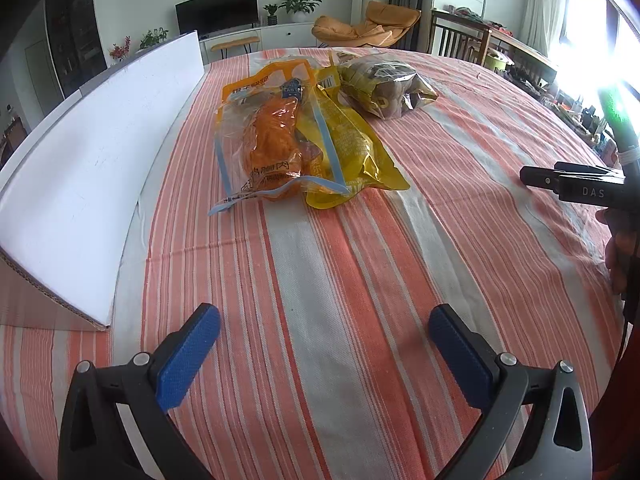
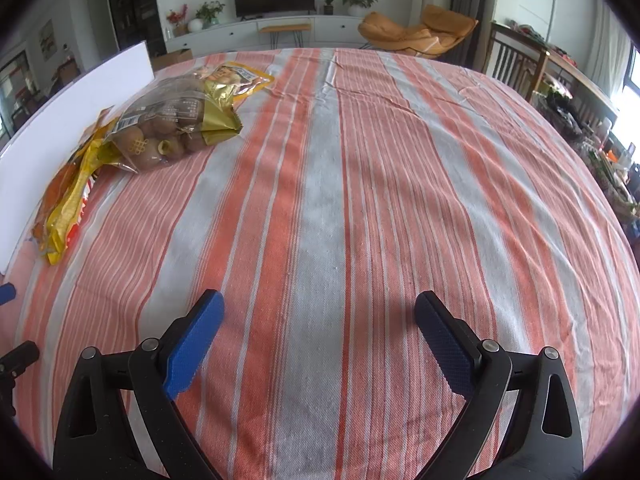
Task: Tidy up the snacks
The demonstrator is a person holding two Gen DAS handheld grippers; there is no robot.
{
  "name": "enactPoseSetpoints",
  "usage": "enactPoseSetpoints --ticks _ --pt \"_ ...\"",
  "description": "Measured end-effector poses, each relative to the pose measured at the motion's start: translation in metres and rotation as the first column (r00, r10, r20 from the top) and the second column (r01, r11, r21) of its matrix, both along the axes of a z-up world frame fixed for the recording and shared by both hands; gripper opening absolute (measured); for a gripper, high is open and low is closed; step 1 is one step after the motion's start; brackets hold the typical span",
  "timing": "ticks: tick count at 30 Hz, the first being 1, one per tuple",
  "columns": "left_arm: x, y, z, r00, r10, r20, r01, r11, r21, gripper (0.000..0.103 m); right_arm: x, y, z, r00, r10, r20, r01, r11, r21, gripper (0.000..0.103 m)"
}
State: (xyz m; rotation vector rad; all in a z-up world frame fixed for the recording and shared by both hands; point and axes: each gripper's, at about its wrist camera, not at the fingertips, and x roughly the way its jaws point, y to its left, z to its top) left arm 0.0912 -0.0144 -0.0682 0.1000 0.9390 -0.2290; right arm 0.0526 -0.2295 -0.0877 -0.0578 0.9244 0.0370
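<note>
Both sets of jaws are held wide open, nothing gripped. The snack bags (image 1: 304, 132) are piled ahead of the left gripper (image 1: 324, 352), up-left of the right gripper (image 2: 320, 344).

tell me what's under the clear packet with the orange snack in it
Its right edge overlaps the flat yellow foil pouch; the rest of the clear orange-snack packet lies on the striped tablecloth. Anything beneath its middle is hidden.

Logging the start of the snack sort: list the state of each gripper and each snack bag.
left gripper: open, empty, above the cloth
right gripper: open, empty, above the cloth
orange snack bag: sealed, lying flat, overlapping the yellow one
yellow snack bag: lying flat, partly covered
clear bag of brown round snacks: lying on its side
</note>
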Motion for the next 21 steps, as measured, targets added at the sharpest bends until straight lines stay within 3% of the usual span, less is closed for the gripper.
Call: enactPoseSetpoints --ticks 21 --pt "-0.0002 -0.0002 -0.0004 1.0 0.0 0.001 0.0 1.0 0.002 0.103 0.0045 -0.0001 -0.0006 1.0 0.0 0.0 0.0 1.0 0.0 0.098"
